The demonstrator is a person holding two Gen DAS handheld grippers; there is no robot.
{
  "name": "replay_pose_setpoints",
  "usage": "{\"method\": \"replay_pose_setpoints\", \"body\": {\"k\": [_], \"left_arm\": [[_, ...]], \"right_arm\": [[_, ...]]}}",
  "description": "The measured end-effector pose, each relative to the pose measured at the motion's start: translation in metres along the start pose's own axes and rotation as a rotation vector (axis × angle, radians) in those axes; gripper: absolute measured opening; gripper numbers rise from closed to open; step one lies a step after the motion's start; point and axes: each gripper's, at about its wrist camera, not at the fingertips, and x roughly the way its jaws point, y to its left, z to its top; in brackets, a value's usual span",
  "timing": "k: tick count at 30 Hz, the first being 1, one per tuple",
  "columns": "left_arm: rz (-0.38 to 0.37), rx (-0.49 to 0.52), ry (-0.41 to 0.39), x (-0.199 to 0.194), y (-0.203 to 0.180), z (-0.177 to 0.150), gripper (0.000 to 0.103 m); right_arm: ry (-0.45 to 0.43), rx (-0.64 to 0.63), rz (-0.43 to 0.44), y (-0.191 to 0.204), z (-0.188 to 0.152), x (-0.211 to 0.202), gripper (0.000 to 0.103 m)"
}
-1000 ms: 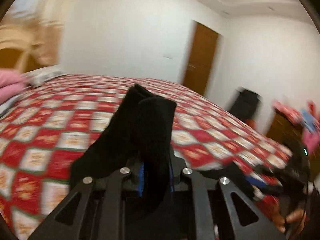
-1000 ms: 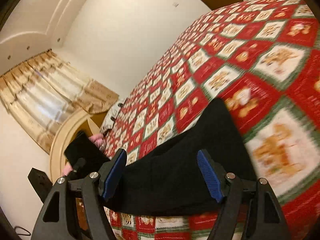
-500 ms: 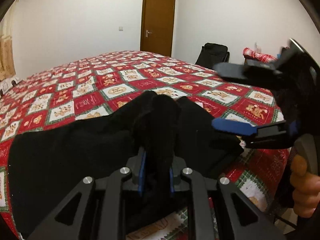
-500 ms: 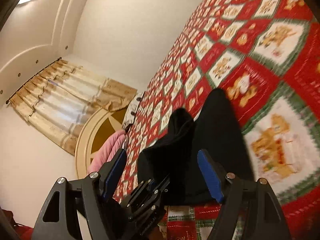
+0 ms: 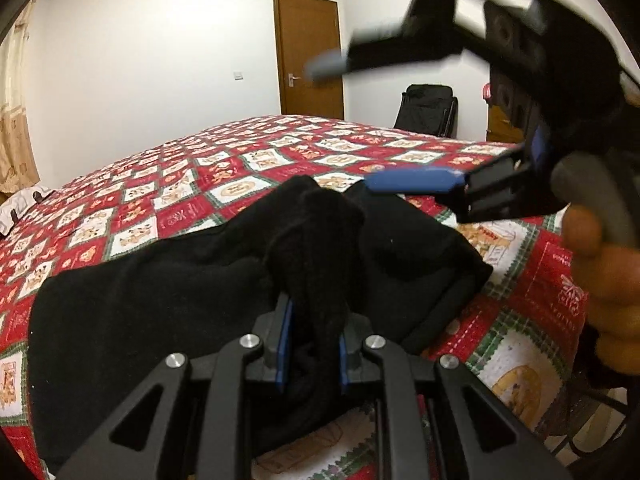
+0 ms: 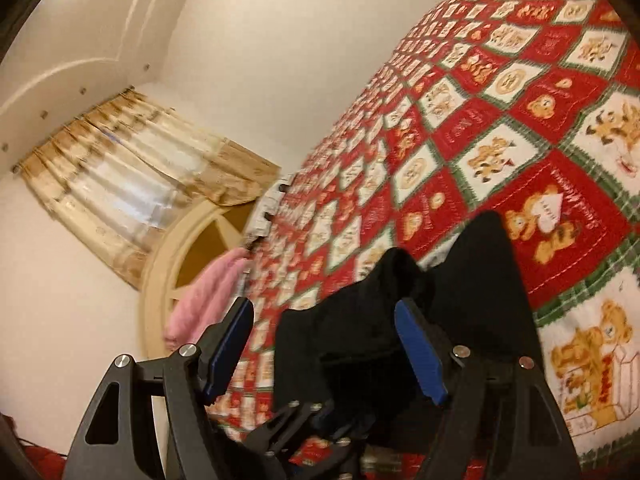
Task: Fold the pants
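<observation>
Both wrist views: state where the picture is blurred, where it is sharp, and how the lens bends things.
Left wrist view: the right gripper is smeared with motion blur, while the left gripper and the black pants it pinches are sharp; the fisheye bows the bedspread. Right wrist view: the curtain and the far bedspread look soft, the right gripper's blue pads crisp; dark corners frame both.

We hold the left gripper (image 5: 310,344) angled down, its jaws pinched nearly together on a bunch of the black pants (image 5: 168,300). Our right gripper (image 6: 324,344) sits just to the right and higher, its jaws spread wide with nothing pressed between the blue pads (image 6: 420,356). Our right hand (image 5: 604,280) wraps its handle, fingers curled.
</observation>
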Motion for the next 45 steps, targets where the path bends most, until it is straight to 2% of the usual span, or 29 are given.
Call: {"method": "replay_pose_setpoints", "body": {"k": [1, 2, 6, 8, 10, 13, 16, 20, 26, 28, 31, 32, 33, 34, 35, 38, 40, 42, 45], "left_arm": [[-0.006, -0.012, -0.005, -0.002, 0.001, 0.000, 0.019], [-0.016, -0.028, -0.014, -0.004, 0.003, 0.001, 0.019], [-0.021, -0.010, -0.029, -0.008, 0.000, 0.001, 0.019], [-0.011, 0.011, -0.028, -0.008, -0.003, -0.001, 0.019], [-0.007, 0.014, -0.023, -0.008, -0.003, 0.000, 0.019], [-0.018, 0.020, -0.016, -0.008, -0.005, 0.003, 0.019], [-0.016, 0.063, -0.038, -0.012, -0.015, 0.009, 0.019], [-0.043, 0.092, -0.065, -0.012, -0.029, 0.020, 0.019], [-0.109, 0.078, 0.005, 0.017, -0.041, 0.024, 0.021], [-0.125, 0.062, 0.054, 0.023, -0.039, 0.020, 0.024], [-0.170, 0.022, 0.094, 0.017, -0.030, 0.022, 0.029], [-0.183, 0.012, 0.105, 0.014, -0.025, 0.024, 0.034], [-0.193, -0.009, 0.115, 0.006, -0.017, 0.027, 0.044], [-0.190, -0.026, 0.114, 0.001, -0.010, 0.029, 0.049], [-0.178, -0.053, 0.101, -0.009, 0.000, 0.032, 0.060], [-0.145, -0.096, 0.059, -0.032, 0.021, 0.035, 0.065], [-0.095, -0.108, 0.036, -0.045, 0.039, 0.038, 0.065], [-0.043, -0.121, 0.022, -0.048, 0.056, 0.040, 0.066], [0.082, -0.131, 0.059, -0.038, 0.076, 0.036, 0.066]], "right_arm": [[0.015, -0.004, -0.050, -0.003, -0.001, 0.004, 0.075], [0.024, 0.001, -0.062, -0.007, -0.002, 0.008, 0.075], [0.077, -0.001, -0.044, -0.012, -0.009, 0.027, 0.074], [0.102, -0.027, -0.035, -0.009, -0.009, 0.035, 0.058], [0.125, -0.031, -0.072, -0.013, -0.008, 0.040, 0.023], [0.135, -0.042, -0.102, -0.019, -0.008, 0.037, 0.018], [0.119, -0.108, -0.101, -0.009, -0.004, 0.023, 0.018], [0.100, -0.135, -0.100, -0.007, 0.008, 0.005, 0.018], [0.108, -0.139, -0.181, -0.030, 0.016, -0.006, 0.018], [0.133, -0.132, -0.212, -0.044, 0.012, -0.001, 0.018], [0.116, -0.079, -0.192, -0.057, 0.009, -0.001, 0.019], [0.113, -0.062, -0.182, -0.059, 0.010, -0.002, 0.020], [0.115, -0.056, -0.177, -0.059, 0.011, -0.003, 0.022], [0.120, -0.045, -0.169, -0.059, 0.012, -0.006, 0.026], [0.125, -0.021, -0.157, -0.060, 0.014, -0.010, 0.028], [0.092, 0.060, -0.114, -0.065, 0.016, -0.037, 0.044], [0.004, 0.068, -0.133, -0.062, 0.015, -0.063, 0.048], [-0.040, 0.003, -0.147, -0.049, 0.016, -0.077, 0.048], [-0.018, -0.168, -0.166, -0.010, 0.012, -0.071, 0.048]]}}
